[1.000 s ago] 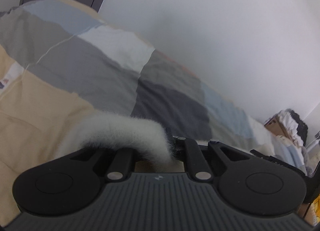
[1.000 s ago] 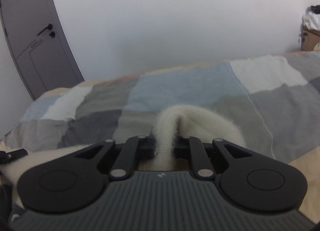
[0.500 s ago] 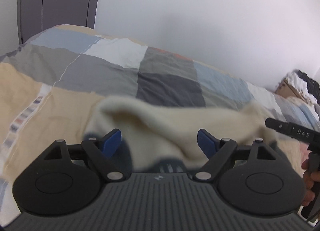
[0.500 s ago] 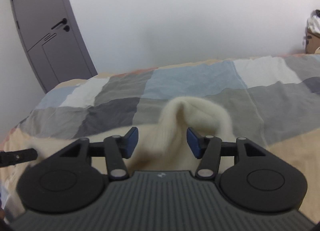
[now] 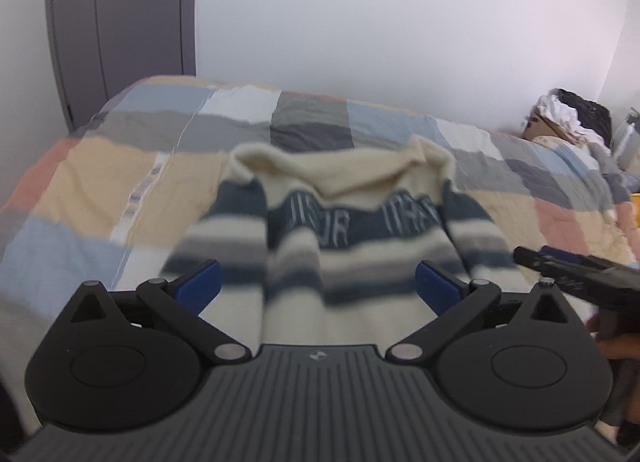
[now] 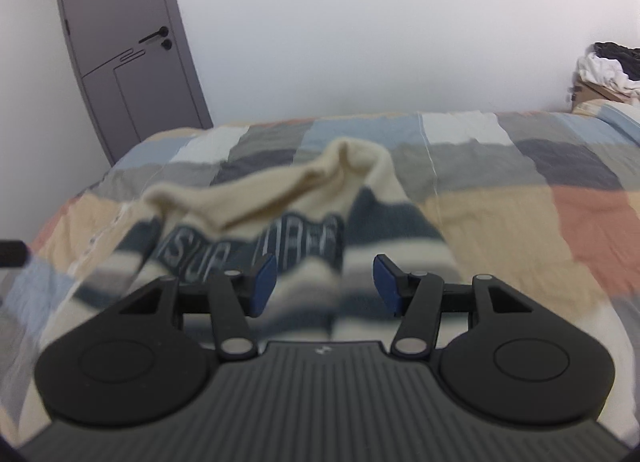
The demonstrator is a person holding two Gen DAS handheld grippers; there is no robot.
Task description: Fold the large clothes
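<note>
Cream and navy stripes mark the sweater lying on the patchwork bedspread ahead of me. My left gripper has just been opening and stands wide, nothing between its 2 pads; my right gripper gapes empty too, above the knit.

- The room is evenly and softly bright; I cannot tell where the light comes from.
- No glare, and no hard shadows on the white wall.
- The striped sweater ahead of me is smeared with motion blur, its lettering barely legible in both views.
- The patchwork bedspread blurs toward the frame edges.
- Fisheye distortion bends the grey door into a curve.
- My own black gripper bodies stay sharp; the corners darken.
</note>
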